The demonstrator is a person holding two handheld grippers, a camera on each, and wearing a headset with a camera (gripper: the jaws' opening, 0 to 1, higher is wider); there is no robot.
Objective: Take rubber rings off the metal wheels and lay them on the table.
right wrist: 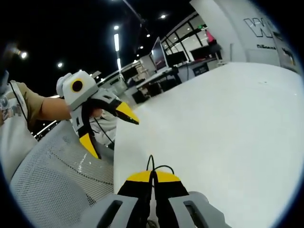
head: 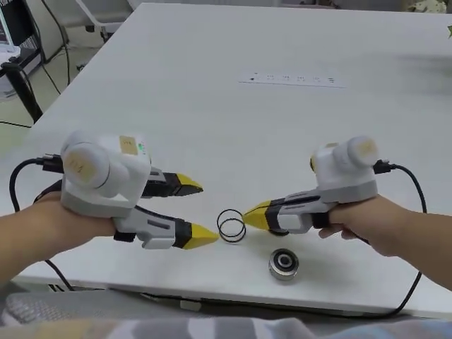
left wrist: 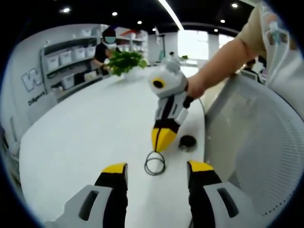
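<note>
White bench [head: 212, 85]; room behind has shelving [left wrist: 71, 66] and ceiling spots [left wrist: 114, 14] in the gripper views.

- The rubber rings [head: 231, 226] lie flat on the bench near its front edge. They are two thin black loops, overlapping, directly between the two sets of tips.
- The right tongs [head: 253, 215] have their jaws fully closed, with the tip touching the right side of the loops. In the right gripper view a thin black strand comes out from between the shut tips [right wrist: 152, 176], so I read it as pinching the rings. The rubber is thin and I can't tell how much is in the bite.
- The left tongs [head: 200, 210] are wide open and hold nothing. The nearer jaw tip is just beside the loops on their left, not touching. In the left gripper view the rings [left wrist: 154, 164] sit dead ahead, centred on the gap between the jaws and just past the tips.
- The metal wheel [head: 284, 263] lies flat on the bench just beside the right tongs, on the person's side and apart from the rings. It looks bare, but I can't tell if any rubber is left on it.

My read: the rings are already down on the bench, so the relation that matters is right tongs to rings, with contact on the loops' right side. Release should mean opening, then backing off to the right, away from the loops, or they'll drag. The right hand is nearer the wheel. The left has a straight line in if the rings need steadying.
</note>
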